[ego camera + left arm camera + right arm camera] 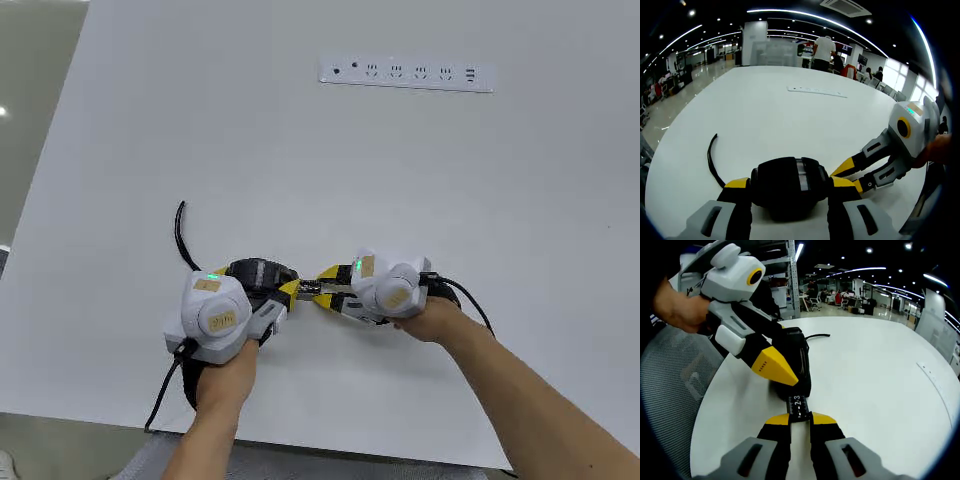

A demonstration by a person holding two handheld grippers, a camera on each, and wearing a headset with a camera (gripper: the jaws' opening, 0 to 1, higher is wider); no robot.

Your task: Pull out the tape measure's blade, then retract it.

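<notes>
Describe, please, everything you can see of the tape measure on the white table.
The tape measure is rounded and black, plastic by its look, with a grey band across its middle, lying on the white table. The left gripper clamps it between yellow-tipped jaws. A short length of blade, marked 2 and 3, sticks out toward the right gripper, whose jaws pinch its end. A black cord trails from behind it.

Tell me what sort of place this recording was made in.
Probably a large open-plan office or lab floor. There is a big white worktable with a power strip, people standing among desks beyond it, and metal shelving under ceiling spotlights.
</notes>
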